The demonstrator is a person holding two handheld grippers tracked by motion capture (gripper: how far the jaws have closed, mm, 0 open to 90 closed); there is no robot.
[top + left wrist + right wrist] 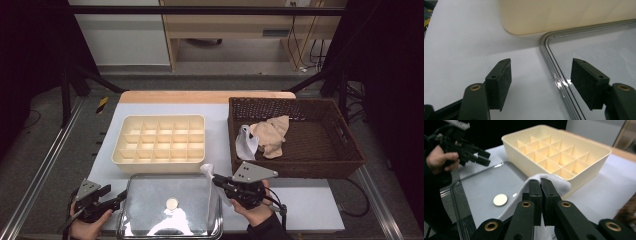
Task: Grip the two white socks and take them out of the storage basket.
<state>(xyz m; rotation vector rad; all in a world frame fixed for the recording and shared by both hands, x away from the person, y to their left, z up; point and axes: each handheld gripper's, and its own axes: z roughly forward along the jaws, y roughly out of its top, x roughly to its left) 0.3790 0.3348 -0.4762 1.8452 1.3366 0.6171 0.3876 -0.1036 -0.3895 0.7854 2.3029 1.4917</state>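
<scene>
A glossy metal tray (131, 210) (mirror-bright), a matt cream plastic organiser (159, 165), a soft white cloth (549, 178), a rough woven wicker basket (300, 169)

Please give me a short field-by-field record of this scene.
held item: white cloth, pinched by right hand-held gripper over the tray's right edge
left hand-held gripper: open, astride the tray's left rim
tray: metal, near edge of table, small round disc on it
organizer: cream, gridded, compartments empty
basket: wicker, holds white and beige cloths
</scene>
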